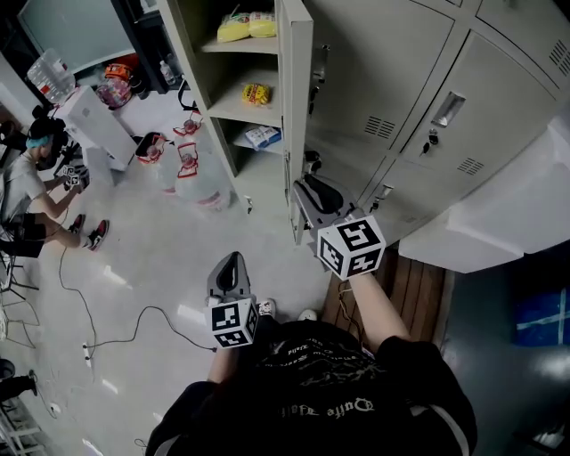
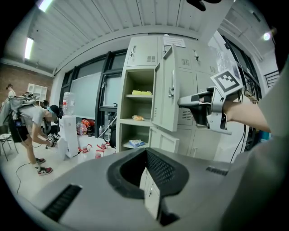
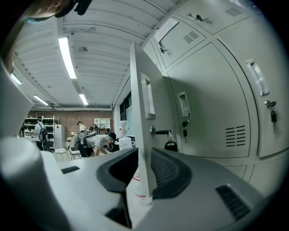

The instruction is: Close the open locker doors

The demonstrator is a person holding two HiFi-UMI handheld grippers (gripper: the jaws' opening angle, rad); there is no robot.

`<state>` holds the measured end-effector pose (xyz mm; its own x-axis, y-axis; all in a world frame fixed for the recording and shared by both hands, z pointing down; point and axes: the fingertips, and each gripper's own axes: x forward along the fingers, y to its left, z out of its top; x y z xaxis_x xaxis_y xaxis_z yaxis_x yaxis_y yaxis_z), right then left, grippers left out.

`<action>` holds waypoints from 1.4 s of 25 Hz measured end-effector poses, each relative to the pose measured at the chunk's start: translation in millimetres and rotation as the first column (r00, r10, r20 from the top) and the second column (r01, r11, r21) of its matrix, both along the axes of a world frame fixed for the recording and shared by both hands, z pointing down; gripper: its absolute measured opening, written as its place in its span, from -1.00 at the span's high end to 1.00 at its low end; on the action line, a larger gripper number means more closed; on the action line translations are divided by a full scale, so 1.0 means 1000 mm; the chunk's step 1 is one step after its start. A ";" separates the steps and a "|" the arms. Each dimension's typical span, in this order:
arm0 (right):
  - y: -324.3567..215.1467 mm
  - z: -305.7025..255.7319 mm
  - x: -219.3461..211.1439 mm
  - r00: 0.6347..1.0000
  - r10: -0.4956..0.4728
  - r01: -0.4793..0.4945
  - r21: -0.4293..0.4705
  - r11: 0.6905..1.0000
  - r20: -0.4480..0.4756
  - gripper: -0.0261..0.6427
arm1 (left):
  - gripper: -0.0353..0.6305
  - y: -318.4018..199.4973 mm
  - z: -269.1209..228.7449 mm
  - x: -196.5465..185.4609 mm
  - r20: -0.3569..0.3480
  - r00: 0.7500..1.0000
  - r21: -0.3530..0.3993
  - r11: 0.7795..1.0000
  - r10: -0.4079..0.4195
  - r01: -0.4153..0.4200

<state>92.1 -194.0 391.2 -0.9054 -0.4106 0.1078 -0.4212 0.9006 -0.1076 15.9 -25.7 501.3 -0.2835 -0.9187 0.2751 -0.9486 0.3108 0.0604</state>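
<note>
Beige painted sheet steel all over this one. The lockers (image 1: 392, 80) are flat panels with small louvred vents and recessed pull handles. One tall door (image 1: 297, 107) stands open, sticking out edge-on like a thin slab with a folded rim. Behind it are plain metal shelves (image 1: 240, 102) with a few crinkly yellow packets (image 1: 236, 27) on them.

My right tongs (image 3: 143, 169) are up at that door's free edge. The jaws are apart and the edge sits in the gap between the ribbed black pads, but I can't see them actually clamped on it. Just past the tips, on the next locker, a key with a little black padlock (image 3: 170, 145) hangs from the lock.

My left tongs (image 1: 230, 264) hang lower and out to the side, well clear of the door. Their jaws are spread too, with nothing in them, same grey plastic shell and rubbery mesh pads.

The floor (image 1: 160, 258) is pale, smooth and a bit shiny, with a thin black cable (image 1: 80, 303) snaking over it. Clear plastic water jugs (image 1: 191, 174) stand near the locker's foot. A slatted wooden platform (image 1: 419, 285) lies by my right side. A person (image 1: 31, 178) crouches off to the left. Overhead there's a ribbed white ceiling with strip lights (image 3: 67, 56), and a brick wall (image 3: 67, 118) at the far end.
</note>
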 end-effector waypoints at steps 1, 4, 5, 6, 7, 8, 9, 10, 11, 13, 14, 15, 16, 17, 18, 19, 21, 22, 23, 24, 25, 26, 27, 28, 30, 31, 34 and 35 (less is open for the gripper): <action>-0.002 0.000 0.000 1.000 0.005 -0.005 0.002 1.000 0.000 0.68 | 0.87 0.001 0.001 -0.002 0.001 1.000 -0.002 1.000 -0.004 0.004; -0.001 0.000 -0.005 1.000 -0.004 0.004 -0.008 1.000 0.001 0.72 | 0.87 0.003 0.004 -0.008 0.001 1.000 -0.008 1.000 -0.016 0.016; 0.000 0.000 -0.006 1.000 -0.009 0.009 -0.006 1.000 -0.002 0.72 | 0.87 0.004 0.004 -0.009 -0.001 1.000 -0.008 1.000 -0.022 0.022; 0.001 0.000 -0.008 1.000 -0.016 0.016 -0.001 1.000 -0.006 0.72 | 0.87 0.004 0.004 -0.009 -0.001 1.000 -0.007 1.000 -0.028 0.028; 0.002 0.000 -0.009 1.000 -0.021 0.021 0.006 1.000 -0.010 0.72 | 0.87 0.004 0.004 -0.009 -0.003 0.999 -0.005 0.999 -0.034 0.034; 0.002 0.000 -0.010 1.000 -0.024 0.025 0.013 1.000 -0.014 0.72 | 0.87 0.004 0.005 -0.008 -0.006 0.999 -0.003 0.999 -0.038 0.038; 0.002 0.000 -0.011 1.000 -0.025 0.025 0.020 0.999 -0.018 0.72 | 0.87 0.003 0.006 -0.006 -0.010 0.999 -0.002 0.999 -0.040 0.040; 0.002 0.000 -0.011 1.000 -0.022 0.023 0.028 0.999 -0.022 0.72 | 0.87 0.003 0.008 -0.005 -0.012 0.999 -0.001 0.999 -0.041 0.041; 0.002 0.000 -0.011 1.000 -0.019 0.020 0.038 0.999 -0.024 0.74 | 0.87 0.003 0.009 -0.003 -0.013 0.999 -0.001 0.999 -0.043 0.043; 0.003 0.000 -0.011 1.000 -0.013 0.014 0.062 0.998 -0.027 0.78 | 0.87 0.003 0.012 0.001 -0.014 0.999 0.000 0.999 -0.045 0.045; 0.004 -0.001 -0.011 1.000 -0.009 0.011 0.075 0.997 -0.028 0.79 | 0.87 0.004 0.012 0.002 -0.015 0.999 0.001 0.999 -0.048 0.048; 0.004 -0.001 -0.011 1.000 -0.005 0.007 0.087 0.996 -0.030 0.80 | 0.87 0.004 0.012 0.003 -0.015 0.999 0.003 0.999 -0.051 0.051; 0.004 -0.001 -0.012 0.999 -0.001 0.004 0.096 0.995 -0.033 0.80 | 0.87 0.005 0.013 0.002 -0.016 0.998 0.004 0.998 -0.055 0.055; 0.005 -0.001 -0.013 0.999 0.002 0.002 0.103 0.995 -0.038 0.80 | 0.87 0.006 0.012 0.002 -0.016 0.998 0.004 0.998 -0.059 0.059; 0.006 -0.001 -0.014 0.999 0.002 0.003 0.110 0.994 -0.044 0.80 | 0.87 0.006 0.012 0.000 -0.017 0.998 0.005 0.998 -0.064 0.064; 0.008 -0.001 -0.016 0.999 0.000 0.006 0.116 0.993 -0.049 0.80 | 0.87 0.007 0.013 -0.001 -0.019 0.998 0.007 0.998 -0.068 0.068; 0.011 -0.001 -0.022 0.999 -0.004 0.012 0.130 0.991 -0.054 0.80 | 0.87 0.006 0.014 -0.005 -0.024 0.997 0.009 0.998 -0.067 0.067; 0.013 -0.002 -0.026 0.998 -0.005 0.012 0.140 0.990 -0.056 0.80 | 0.87 0.004 0.015 -0.008 -0.026 0.998 0.011 0.998 -0.064 0.064; 0.016 -0.002 -0.030 0.998 -0.004 0.012 0.150 0.989 -0.057 0.80 | 0.87 0.003 0.015 -0.011 -0.026 0.998 0.013 0.998 -0.060 0.060; 0.018 -0.002 -0.035 0.998 -0.002 0.011 0.159 0.987 -0.057 0.80 | 0.87 0.002 0.016 -0.015 -0.025 0.998 0.016 0.998 -0.057 0.058; 0.020 -0.002 -0.040 0.998 0.002 0.008 0.164 0.986 -0.056 0.80 | 0.87 0.001 0.017 -0.020 -0.022 0.998 0.017 0.998 -0.056 0.056; 0.022 -0.002 -0.046 0.998 0.007 0.002 0.163 0.987 -0.056 0.80 | 0.87 0.000 0.017 -0.026 -0.016 0.998 0.014 0.998 -0.054 0.055; 0.024 -0.002 -0.053 0.998 0.015 -0.006 0.156 0.988 -0.055 0.80 | 0.87 -0.001 0.017 -0.033 -0.011 0.999 0.008 0.999 -0.051 0.051; 0.026 -0.002 -0.060 0.998 0.027 -0.018 0.147 0.989 -0.055 0.80 | 0.87 -0.002 0.016 -0.040 -0.006 0.999 0.003 0.999 -0.047 0.047; 0.029 -0.002 -0.074 0.997 0.058 -0.051 0.142 0.989 -0.051 0.80 | 0.87 -0.003 0.012 -0.056 0.002 0.999 0.003 0.999 -0.042 0.042; 0.031 -0.002 -0.081 0.996 0.077 -0.069 0.143 0.987 -0.046 0.80 | 0.87 -0.004 0.010 -0.065 0.001 0.999 0.004 0.999 -0.040 0.040; 0.036 -0.002 -0.100 0.992 0.124 -0.119 0.142 0.983 -0.023 0.80 | 0.87 -0.005 0.011 -0.089 -0.002 1.000 -0.005 1.000 -0.026 0.026; 0.036 -0.002 -0.106 0.991 0.135 -0.131 0.147 0.980 -0.017 0.80 | 0.87 -0.008 0.011 -0.096 -0.004 1.000 -0.007 1.000 -0.017 0.017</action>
